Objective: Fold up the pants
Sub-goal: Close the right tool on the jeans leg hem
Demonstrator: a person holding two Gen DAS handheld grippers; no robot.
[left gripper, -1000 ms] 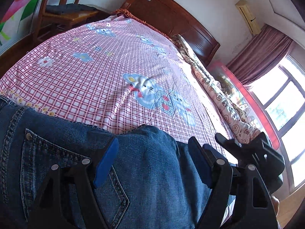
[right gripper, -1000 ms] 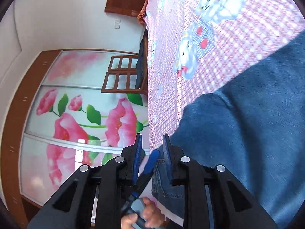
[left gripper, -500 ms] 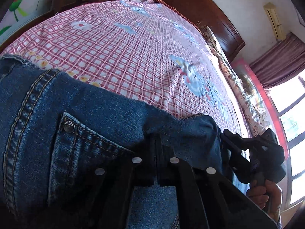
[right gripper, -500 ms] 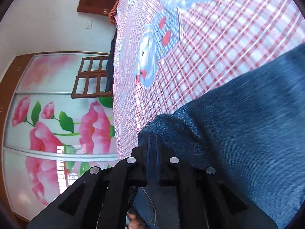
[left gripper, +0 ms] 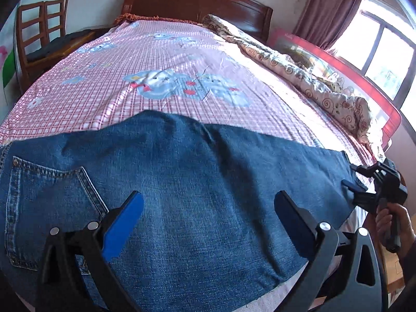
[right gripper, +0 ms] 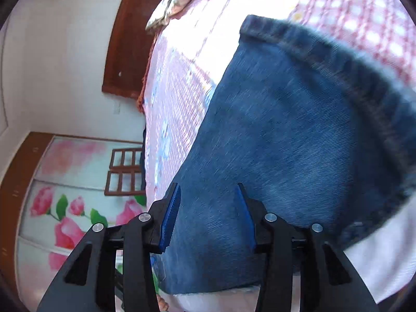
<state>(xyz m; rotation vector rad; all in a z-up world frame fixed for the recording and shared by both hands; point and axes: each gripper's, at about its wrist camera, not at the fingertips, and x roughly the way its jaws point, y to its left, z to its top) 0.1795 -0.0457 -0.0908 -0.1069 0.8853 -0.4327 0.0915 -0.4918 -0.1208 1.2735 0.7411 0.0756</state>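
Through the left wrist view I am looking at the dark blue denim pants [left gripper: 197,182] lying flat along the near edge of the pink checked bedsheet with cartoon cats [left gripper: 166,62], back pocket toward the near left corner, one leg end running off to the right. My left gripper [left gripper: 206,214] is hovering over the middle of the denim, its jaws opening wide with cloth under them but nothing pinched, the blue pads clear of the fabric. This view is also giving me the right gripper [left gripper: 360,180] from outside, a black tool in a person's hand [left gripper: 395,225] at the far leg end by the right edge of the bed, plus the rolled floral quilt [left gripper: 299,67] lying along that edge. In the right wrist view I am seeing what the left one cannot: the stitched hem [right gripper: 351,59] of the leg close up, curling a little, and my right gripper's [right gripper: 206,217] jaws opening, with denim lying beneath but no pad pressing on it. The picture is smeared, so I am judging that contact cautiously. The risk I am weighing is that both tools are letting go together, so the leg end may be slipping toward the bed's near edge, where cloth already overhangs; another is that a regrasp catches only the top layer and folds crooked.
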